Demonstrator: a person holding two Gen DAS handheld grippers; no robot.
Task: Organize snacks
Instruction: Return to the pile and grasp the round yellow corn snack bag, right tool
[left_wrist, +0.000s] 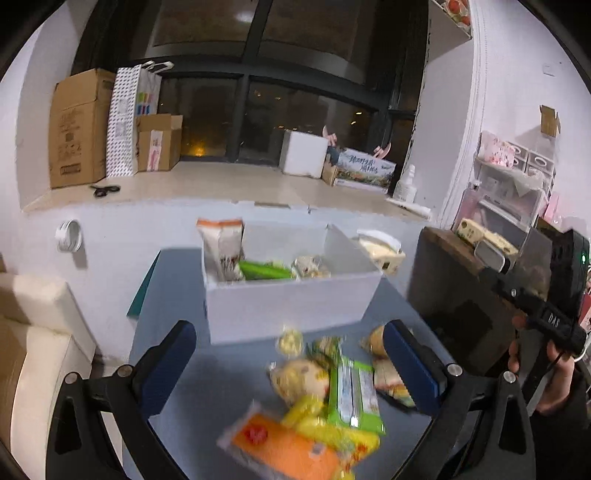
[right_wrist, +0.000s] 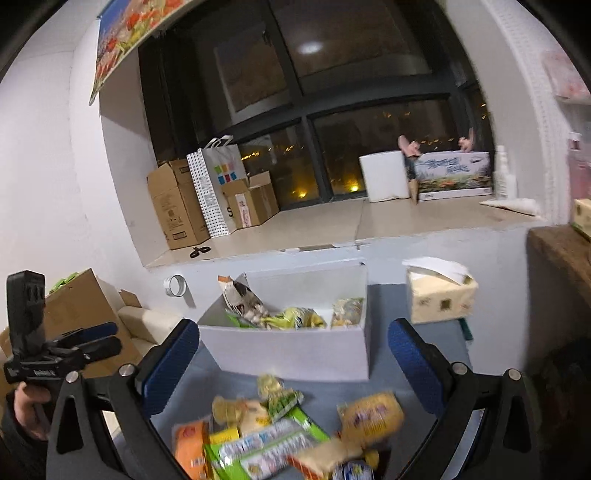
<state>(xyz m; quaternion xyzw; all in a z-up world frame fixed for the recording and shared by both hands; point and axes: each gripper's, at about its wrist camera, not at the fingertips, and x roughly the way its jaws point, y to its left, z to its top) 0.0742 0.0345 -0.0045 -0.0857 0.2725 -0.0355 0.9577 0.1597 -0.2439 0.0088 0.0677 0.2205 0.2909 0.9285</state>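
Here both grippers, left gripper (left_wrist: 290, 363) and right gripper (right_wrist: 293, 363), hover agape above snacks (right_wrist: 273, 435).

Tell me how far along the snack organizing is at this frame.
Partly done. The white box already holds several packets, among them a tall orange-topped bag leaning at its left end. Nothing is in hand: the left gripper and right gripper are both open over the loose snack pile lying on the blue-grey table in front of the box. That pile remains to be sorted.

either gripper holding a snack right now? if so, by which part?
No. Left gripper and right gripper are both open and empty, above the loose snack pile.
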